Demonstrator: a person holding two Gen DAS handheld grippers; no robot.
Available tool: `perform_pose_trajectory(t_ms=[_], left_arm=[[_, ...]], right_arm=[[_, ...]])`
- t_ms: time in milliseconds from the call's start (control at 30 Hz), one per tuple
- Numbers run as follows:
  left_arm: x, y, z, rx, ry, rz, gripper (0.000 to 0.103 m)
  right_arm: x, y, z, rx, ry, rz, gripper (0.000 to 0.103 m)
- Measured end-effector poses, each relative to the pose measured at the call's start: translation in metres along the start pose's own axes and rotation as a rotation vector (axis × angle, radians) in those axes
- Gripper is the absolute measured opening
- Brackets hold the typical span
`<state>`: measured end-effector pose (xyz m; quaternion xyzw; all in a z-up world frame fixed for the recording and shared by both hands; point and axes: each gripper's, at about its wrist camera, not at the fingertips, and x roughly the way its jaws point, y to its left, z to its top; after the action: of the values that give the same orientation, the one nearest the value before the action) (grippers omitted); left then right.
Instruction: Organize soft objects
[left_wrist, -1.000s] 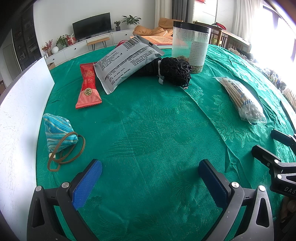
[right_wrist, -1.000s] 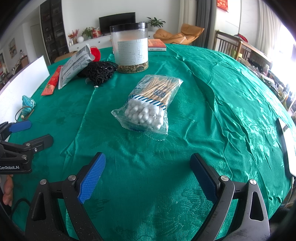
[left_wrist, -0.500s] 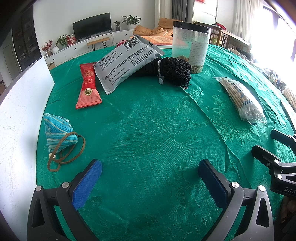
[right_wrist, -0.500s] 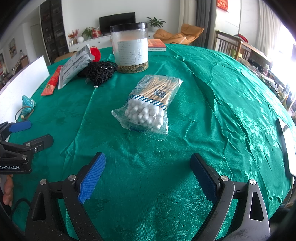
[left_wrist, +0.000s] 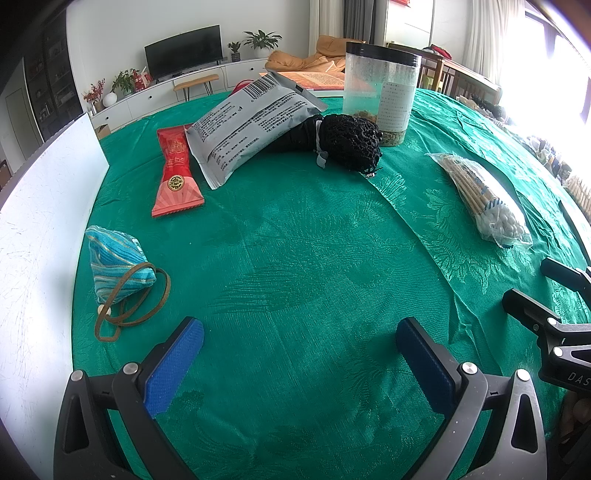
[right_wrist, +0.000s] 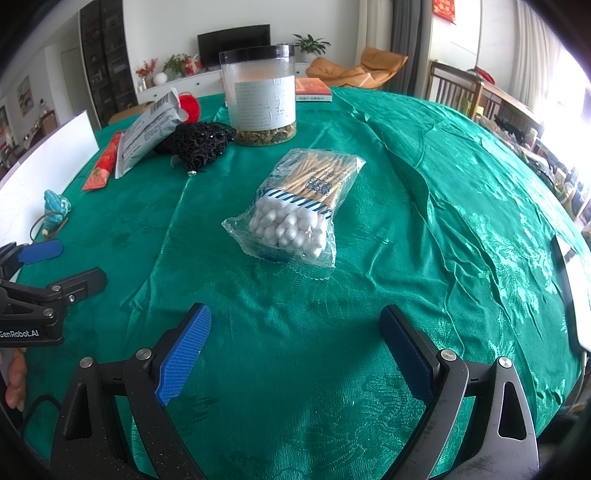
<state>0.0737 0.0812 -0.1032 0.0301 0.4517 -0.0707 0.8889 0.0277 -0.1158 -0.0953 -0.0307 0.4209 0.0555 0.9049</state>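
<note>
Left hand-held gripper (left_wrist: 299, 360) spread wide, empty, over bare green worktop (left_wrist: 295, 266); teal pouch (left_wrist: 118, 264) ahead-left of it near the white board (left_wrist: 40, 229); red sachet (left_wrist: 176, 171), grey bag (left_wrist: 251, 123), black net (left_wrist: 349, 142) and jar (left_wrist: 380, 94) further ahead; right hand-held gripper (right_wrist: 295, 350) also spread, empty; swab pack (right_wrist: 299, 210) straight ahead, not touching.

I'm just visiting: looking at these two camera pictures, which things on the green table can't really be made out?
- Black knitted mesh bundle: its far end lies under the grey printed snack bag in the left view.
- Red round object: mostly behind that bag, right view.
- Label text on the clear plastic jar: too small.
- Orange book: partly hidden by the jar.
</note>
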Motion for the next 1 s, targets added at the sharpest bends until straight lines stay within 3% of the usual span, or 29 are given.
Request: perform_pose_trajectory(t_ms=[267, 400, 567, 633, 733, 867, 1000], left_arm=[[-0.001, 0.0, 0.0, -0.003, 0.003, 0.002, 0.103], [-0.008, 0.003, 0.01, -0.049, 0.043, 0.0, 0.102], [-0.044, 0.007, 0.059, -0.058, -0.058, 0.003, 0.103], [-0.042, 0.012, 0.082, -0.066, -0.046, 0.037, 0.103], [-0.013, 0.032, 0.114, -0.111, 0.041, 0.117, 0.103], [0.033, 0.065, 0.133, -0.141, 0.141, 0.244, 0.086], [0.061, 0.093, 0.13, -0.209, 0.187, 0.225, 0.069]], right_arm=[[0.0, 0.0, 0.0, 0.0, 0.0, 0.0, 0.094], [0.0, 0.0, 0.0, 0.0, -0.001, 0.0, 0.094], [0.0, 0.0, 0.0, 0.0, 0.0, 0.0, 0.094], [0.0, 0.0, 0.0, 0.0, 0.0, 0.0, 0.094], [0.0, 0.0, 0.0, 0.0, -0.001, 0.0, 0.094], [0.0, 0.0, 0.0, -0.001, -0.001, 0.0, 0.094], [0.0, 0.0, 0.0, -0.001, -0.001, 0.0, 0.094]])
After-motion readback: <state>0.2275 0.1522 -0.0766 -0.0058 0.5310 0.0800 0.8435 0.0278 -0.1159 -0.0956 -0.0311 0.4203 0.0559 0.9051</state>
